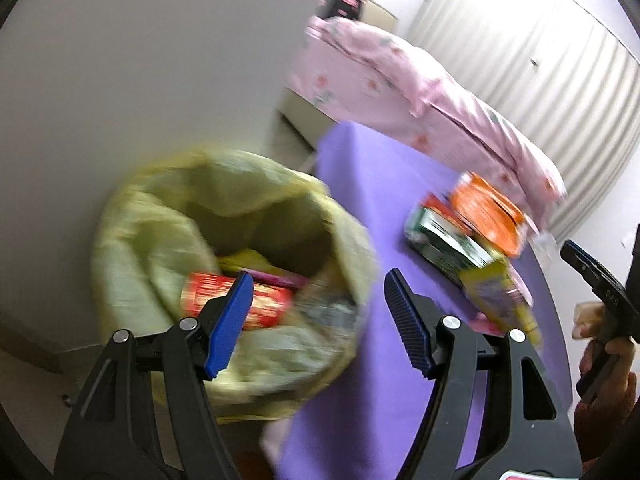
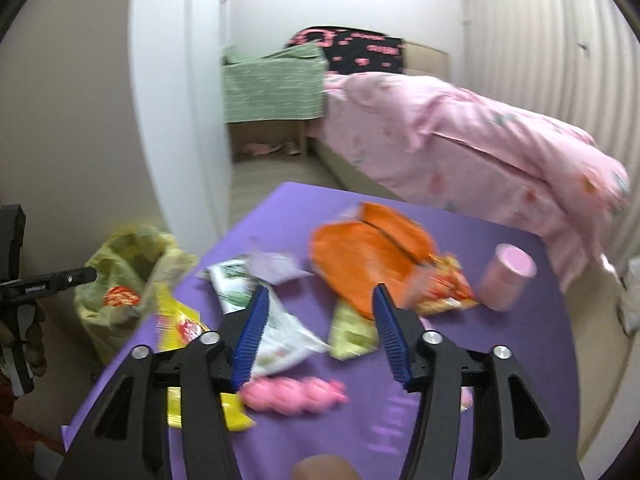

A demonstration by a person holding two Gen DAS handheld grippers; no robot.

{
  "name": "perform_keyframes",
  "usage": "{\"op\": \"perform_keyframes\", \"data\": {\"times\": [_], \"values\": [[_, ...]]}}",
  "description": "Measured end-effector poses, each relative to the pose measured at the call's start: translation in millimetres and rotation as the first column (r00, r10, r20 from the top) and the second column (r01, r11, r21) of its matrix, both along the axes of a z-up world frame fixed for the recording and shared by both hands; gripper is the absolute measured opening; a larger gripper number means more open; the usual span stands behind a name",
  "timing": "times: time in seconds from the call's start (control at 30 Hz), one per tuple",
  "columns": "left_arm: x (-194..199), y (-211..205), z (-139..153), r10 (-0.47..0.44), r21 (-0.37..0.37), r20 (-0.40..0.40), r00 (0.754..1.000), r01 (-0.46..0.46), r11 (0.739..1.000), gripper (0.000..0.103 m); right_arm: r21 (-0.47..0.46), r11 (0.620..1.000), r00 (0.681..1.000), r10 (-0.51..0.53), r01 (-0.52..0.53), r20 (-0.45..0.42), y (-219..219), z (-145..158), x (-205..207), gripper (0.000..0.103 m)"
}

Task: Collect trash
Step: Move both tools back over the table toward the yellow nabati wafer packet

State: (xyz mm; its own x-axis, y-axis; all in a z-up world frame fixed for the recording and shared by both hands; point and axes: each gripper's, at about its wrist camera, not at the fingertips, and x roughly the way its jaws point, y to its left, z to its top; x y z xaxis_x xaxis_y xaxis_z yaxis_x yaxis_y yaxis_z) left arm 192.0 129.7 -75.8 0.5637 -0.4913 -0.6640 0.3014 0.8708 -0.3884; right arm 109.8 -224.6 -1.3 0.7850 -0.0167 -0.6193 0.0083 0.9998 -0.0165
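Note:
A yellow-green trash bag (image 1: 140, 248) stands open on the floor beside the purple table (image 1: 360, 184), with a red wrapper (image 1: 260, 304) and other litter inside. My left gripper (image 1: 319, 276) hangs open and empty over the gap between bag and table. My right gripper (image 2: 320, 288) is open above the table (image 2: 520, 340), nothing between its fingers. Under and ahead of it lie an orange packet (image 2: 360, 256), a green-white wrapper (image 2: 236, 280), a yellow wrapper (image 2: 180, 320), a yellow-green packet (image 2: 352, 332) and a pink twisted piece (image 2: 292, 396). The bag (image 2: 120, 256) shows at the table's left.
A pink cup (image 2: 506, 276) lies tilted at the table's right. Behind the table is a bed with a pink cover (image 2: 460, 140), a green cloth-covered box (image 2: 272, 84) and a white wall corner (image 2: 180, 120). Ribbed curtains (image 1: 540, 40) hang at the right.

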Motion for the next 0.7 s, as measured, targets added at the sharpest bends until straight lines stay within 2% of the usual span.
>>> {"op": "perform_keyframes", "data": {"times": [0.13, 0.27, 0.37, 0.57, 0.7], "values": [[-2, -41, 1, -0.1, -0.023, -0.022, 0.995, 0.099, 0.995, 0.064, 0.087, 0.993, 0.997, -0.072, 0.073, -0.018, -38, -12, -16, 0.06], [-7, -77, 5, -0.19, -0.048, -0.047, 0.981, 0.188, 0.981, 0.064, 0.161, 0.984, 0.996, -0.077, 0.082, -0.033, -58, -30, -29, 0.064], [-12, -102, 4, -0.218, -0.031, -0.072, 0.973, 0.216, 0.976, 0.064, 0.136, 0.987, 0.995, -0.079, 0.087, -0.064, -61, -40, -34, 0.064], [-12, -139, -14, -0.227, -0.005, -0.163, 0.96, 0.229, 0.973, 0.064, 0.074, 0.985, 0.987, -0.157, 0.159, -0.034, -69, -46, -49, 0.064], [-5, -150, -24, -0.221, -0.015, -0.198, 0.955, 0.222, 0.975, 0.064, 0.055, 0.989, 0.989, -0.134, 0.138, -0.067, -75, -53, -41, 0.064]]}}
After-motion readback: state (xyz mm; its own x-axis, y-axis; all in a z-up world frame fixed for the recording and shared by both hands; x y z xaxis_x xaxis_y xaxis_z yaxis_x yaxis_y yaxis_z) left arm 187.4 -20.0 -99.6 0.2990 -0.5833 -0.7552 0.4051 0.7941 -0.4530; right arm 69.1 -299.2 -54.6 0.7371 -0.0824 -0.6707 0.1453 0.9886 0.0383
